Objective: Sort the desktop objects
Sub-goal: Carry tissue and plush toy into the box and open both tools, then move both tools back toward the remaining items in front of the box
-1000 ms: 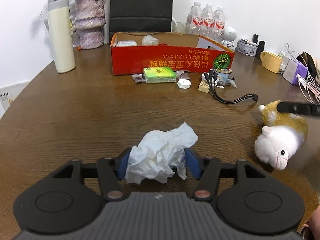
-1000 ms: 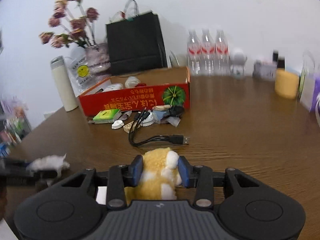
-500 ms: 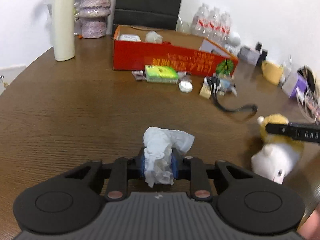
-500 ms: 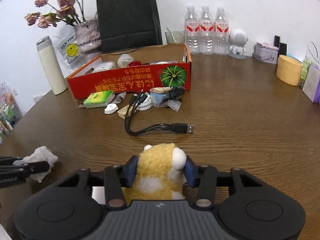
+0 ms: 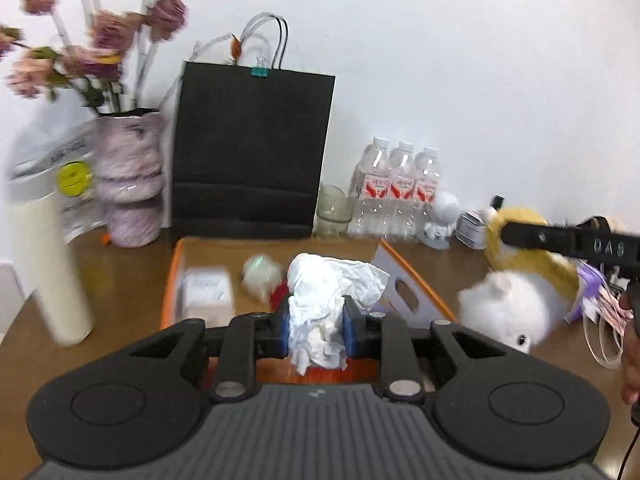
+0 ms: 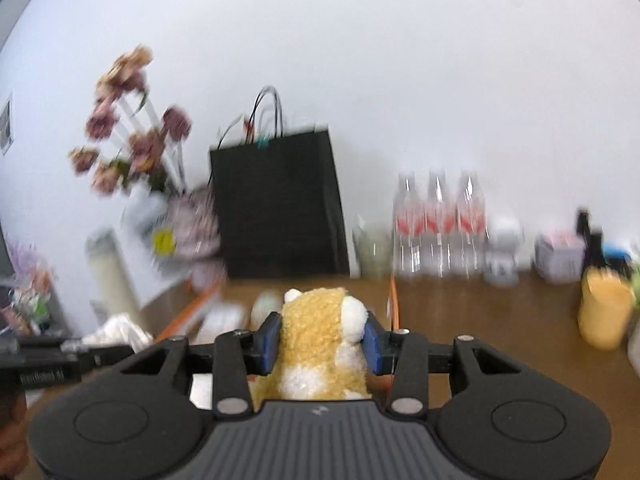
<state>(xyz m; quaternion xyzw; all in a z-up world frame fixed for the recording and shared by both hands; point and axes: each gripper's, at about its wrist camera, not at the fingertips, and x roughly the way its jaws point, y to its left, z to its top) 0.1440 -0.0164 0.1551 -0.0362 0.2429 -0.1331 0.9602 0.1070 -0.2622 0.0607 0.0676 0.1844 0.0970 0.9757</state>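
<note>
box [image 5: 416,292]: on the table [image 5: 132,280], right in front of my claws
bag [image 5: 252,152]: behind the box
vase [image 5: 130,184]: left of the bag
bottles [image 5: 396,192]: right of the bag

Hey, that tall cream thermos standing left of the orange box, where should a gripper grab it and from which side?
Grip the cream thermos around its mid-body, coming in level from the near, open table side. It stands upright with straight, round walls, and the vase and orange box crowd its far and right sides.
</note>
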